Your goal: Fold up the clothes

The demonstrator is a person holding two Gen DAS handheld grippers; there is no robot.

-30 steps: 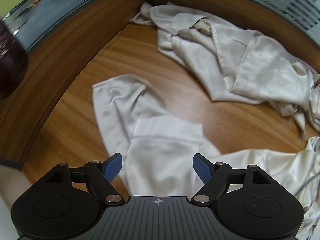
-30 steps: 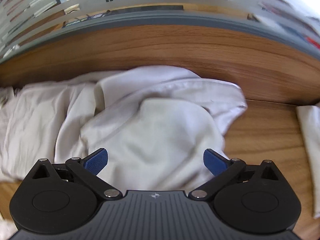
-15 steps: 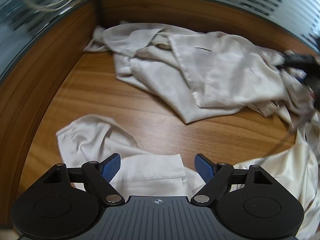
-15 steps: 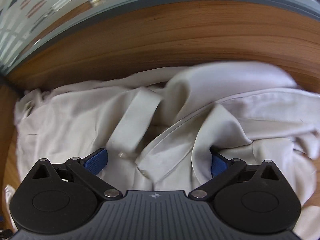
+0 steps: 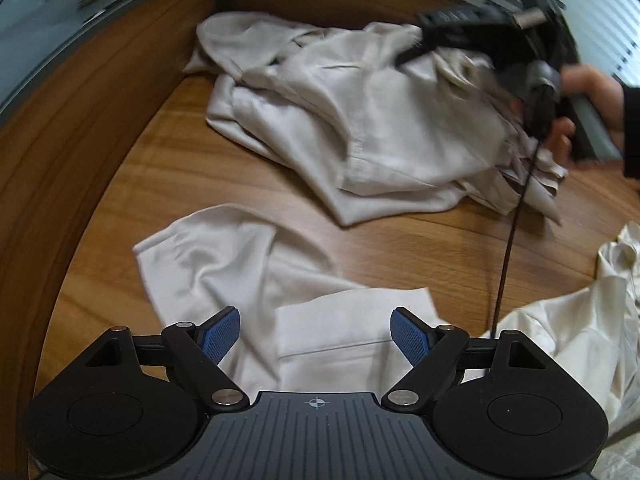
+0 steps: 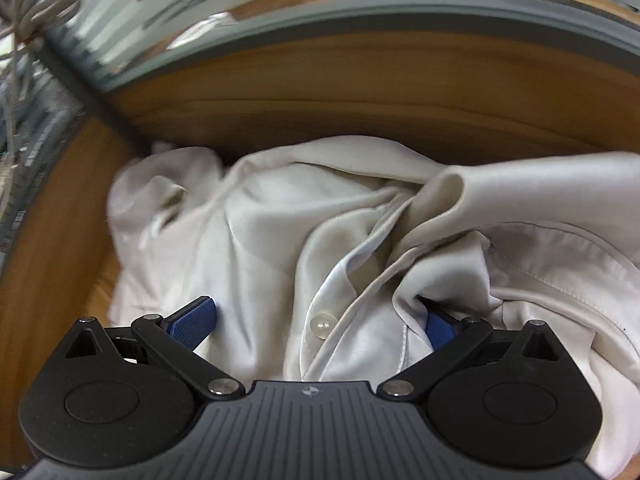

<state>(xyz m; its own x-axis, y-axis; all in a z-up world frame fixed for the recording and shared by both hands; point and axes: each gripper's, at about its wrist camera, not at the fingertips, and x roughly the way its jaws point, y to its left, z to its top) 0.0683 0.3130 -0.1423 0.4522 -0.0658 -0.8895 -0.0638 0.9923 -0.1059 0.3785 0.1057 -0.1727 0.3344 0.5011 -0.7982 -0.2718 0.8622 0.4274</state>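
A crumpled cream satin shirt (image 5: 360, 120) lies heaped in the far corner of the wooden table (image 5: 400, 240). A second cream garment (image 5: 248, 264) lies spread in front of my left gripper (image 5: 316, 334), which is open and empty just above it. My right gripper (image 6: 316, 320) is open and pushed into the heap; folds of the shirt (image 6: 340, 240) with a white button (image 6: 321, 326) lie between its fingers and partly cover the right fingertip (image 6: 438, 326). The right gripper also shows in the left wrist view (image 5: 500, 36), blurred, over the heap.
Wooden side walls (image 5: 80, 120) with frosted glass above enclose the table corner. More cream cloth (image 5: 580, 320) lies at the right edge. A black cable (image 5: 512, 232) hangs from the right gripper. A bundle of cables (image 6: 24, 8) hangs behind the glass.
My right gripper has moved left and deeper into the shirt heap, fabric bunching between its fingers. My left view has swung right and the right gripper has come into it.
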